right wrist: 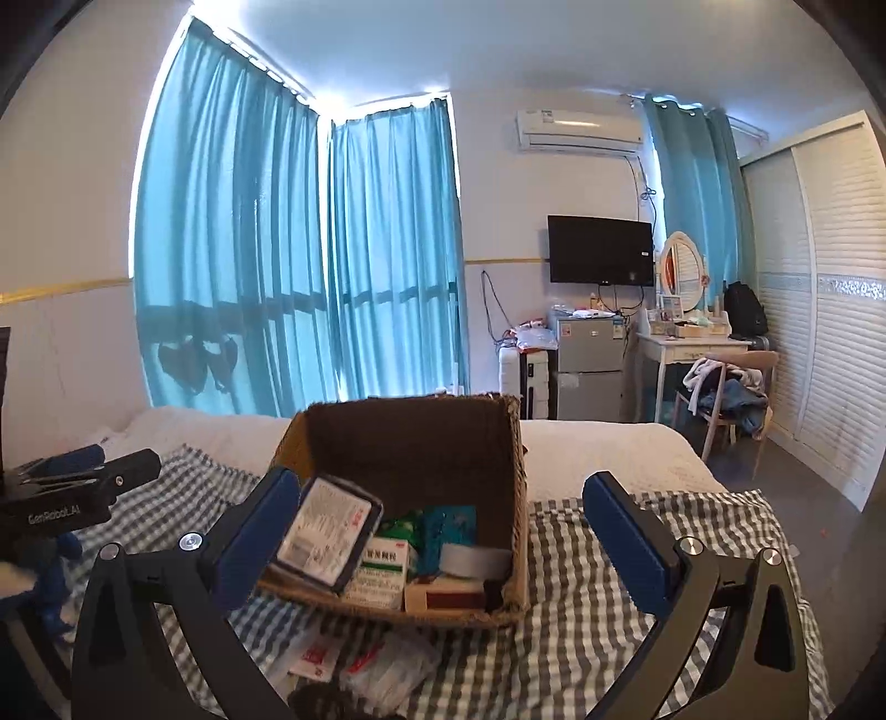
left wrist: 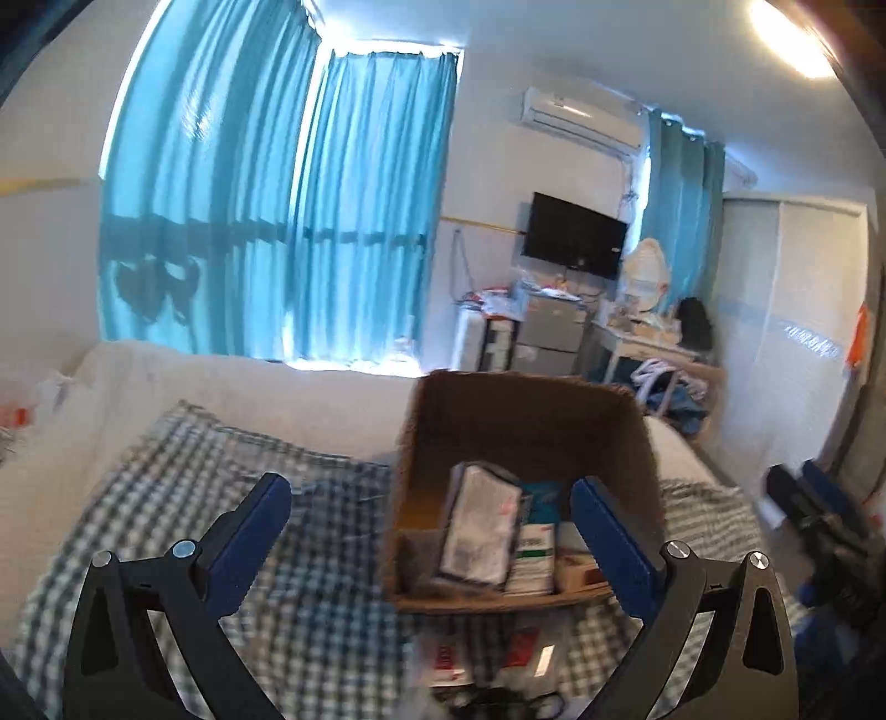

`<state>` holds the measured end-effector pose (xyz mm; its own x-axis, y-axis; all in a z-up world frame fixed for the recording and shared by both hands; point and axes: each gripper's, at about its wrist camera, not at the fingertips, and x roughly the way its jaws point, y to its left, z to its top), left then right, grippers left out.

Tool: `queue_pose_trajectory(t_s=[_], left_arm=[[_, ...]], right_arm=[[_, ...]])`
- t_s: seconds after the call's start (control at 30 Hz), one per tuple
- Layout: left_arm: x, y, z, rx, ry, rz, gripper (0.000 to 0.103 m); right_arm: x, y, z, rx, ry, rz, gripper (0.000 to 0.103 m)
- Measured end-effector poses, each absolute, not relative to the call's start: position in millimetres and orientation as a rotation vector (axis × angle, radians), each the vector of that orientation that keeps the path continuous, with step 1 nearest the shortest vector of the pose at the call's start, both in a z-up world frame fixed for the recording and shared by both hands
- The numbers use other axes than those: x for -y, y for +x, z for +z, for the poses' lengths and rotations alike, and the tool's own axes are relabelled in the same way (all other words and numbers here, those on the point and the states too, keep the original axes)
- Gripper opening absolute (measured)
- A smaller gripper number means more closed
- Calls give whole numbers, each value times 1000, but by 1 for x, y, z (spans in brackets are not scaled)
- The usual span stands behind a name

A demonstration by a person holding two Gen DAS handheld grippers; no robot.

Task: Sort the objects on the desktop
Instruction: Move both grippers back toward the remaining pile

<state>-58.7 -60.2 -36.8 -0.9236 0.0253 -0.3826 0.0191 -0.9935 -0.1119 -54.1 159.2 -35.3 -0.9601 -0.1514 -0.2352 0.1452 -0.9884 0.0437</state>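
Here we hold both tongs, left [left wrist: 432, 509] and right [right wrist: 440, 507], spread wide and empty before a cardboard box [right wrist: 410, 443] on the checked bedspread [right wrist: 637, 554], already holding a flat packet [right wrist: 326, 534] and a green medicine carton [right wrist: 382, 570]. Loose packets [right wrist: 365, 664] below seemingly come next. The left tool reads "GenRobot.AI"; carton print is illegible.

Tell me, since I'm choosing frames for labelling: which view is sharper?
Right wrist view: sharp, print on the cardboard box's contents is visible; backlit curtains. Left wrist view: motion-smeared box and checked cloth, lamp glare top right.
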Motion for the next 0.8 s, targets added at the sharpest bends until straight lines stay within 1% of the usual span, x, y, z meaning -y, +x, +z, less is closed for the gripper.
queue_pose_trajectory(t_s=[0.2,0.33,0.43,0.53,0.63,0.7,0.8], left_arm=[[68,-49,-58,170,-696,3075,103],[73,-49,-74,165,-760,3059,103],[75,-51,-89,183,-814,3028,103],[73,-56,-109,161,-887,3004,103],[68,-62,-128,172,-947,2967,103],[65,-69,-140,173,-1015,2935,103],[65,-77,-152,207,-1109,2879,103]], right_arm=[[-167,-44,-52,8,430,-2951,103],[-165,-43,-72,-78,518,-2983,102],[-164,-46,-93,-96,626,-2923,97],[-162,-52,-115,-105,748,-2867,93],[-159,-61,-138,-140,881,-2814,86],[-156,-66,-150,-175,965,-2778,77],[-149,-68,-158,-201,1015,-2719,76]])
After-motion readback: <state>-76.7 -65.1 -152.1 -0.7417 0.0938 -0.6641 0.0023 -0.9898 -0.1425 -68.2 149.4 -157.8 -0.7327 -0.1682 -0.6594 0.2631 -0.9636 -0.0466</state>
